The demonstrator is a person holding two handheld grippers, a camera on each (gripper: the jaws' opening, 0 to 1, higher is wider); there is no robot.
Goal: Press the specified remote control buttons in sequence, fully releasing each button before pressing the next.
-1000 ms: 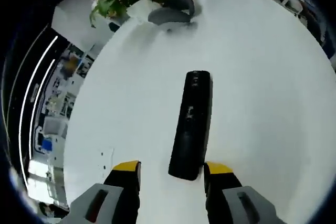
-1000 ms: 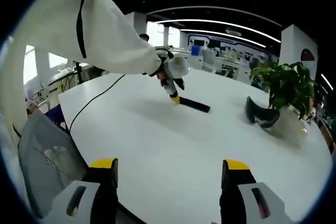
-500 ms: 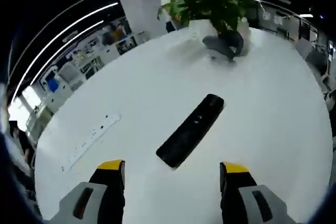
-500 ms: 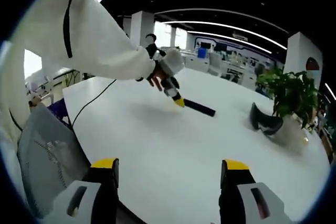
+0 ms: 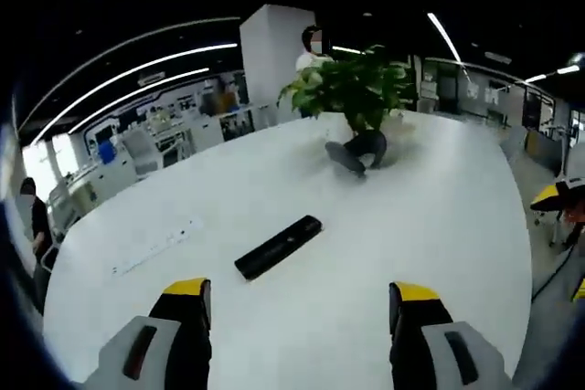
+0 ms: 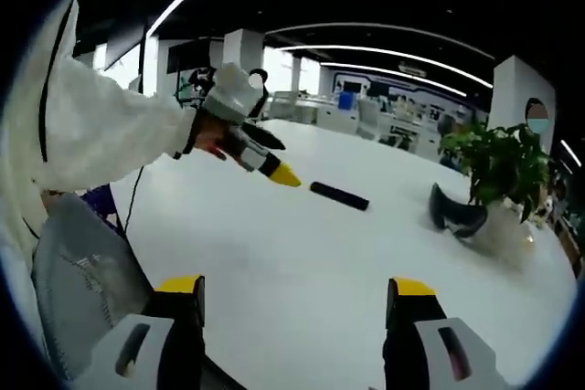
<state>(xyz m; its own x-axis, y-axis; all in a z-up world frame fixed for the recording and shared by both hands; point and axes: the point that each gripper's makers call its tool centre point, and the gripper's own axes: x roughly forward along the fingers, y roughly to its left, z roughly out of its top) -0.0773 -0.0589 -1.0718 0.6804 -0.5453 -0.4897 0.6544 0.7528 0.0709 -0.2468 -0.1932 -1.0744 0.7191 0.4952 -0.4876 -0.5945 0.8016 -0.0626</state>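
On the white table (image 5: 439, 226), smooth and matte with a rounded edge, the remote control (image 5: 278, 247) lies flat: a slim black bar, slightly glossy, lying diagonal in the left gripper view. Its buttons are too small and blurred to make out. In the right gripper view the remote (image 6: 339, 195) sits mid-table, well apart from both grippers.

Beyond it, a dark curved headset-like object (image 5: 352, 154) rests just beside a leafy green plant (image 5: 352, 89); the plant's pot is hidden behind the leaves in the left gripper view, and pale and blurry in the right gripper view (image 6: 503, 216). A flat white power strip (image 5: 157, 246) lies left of the remote, its detail washed out against the table.

Left gripper (image 5: 297, 303): jaws spread wide, grey bodies with yellow tips, nothing between them, above the table and short of the remote. In the right gripper view the same gripper (image 6: 274, 169) is held up off the table by a hand (image 6: 212, 134) in a white sleeve (image 6: 91, 139); only one yellow tip reads clearly there.

Right gripper (image 6: 297, 299): jaws wide apart, empty, over the near table edge. A grey mesh chair back (image 6: 82, 280) is cut off at lower left.
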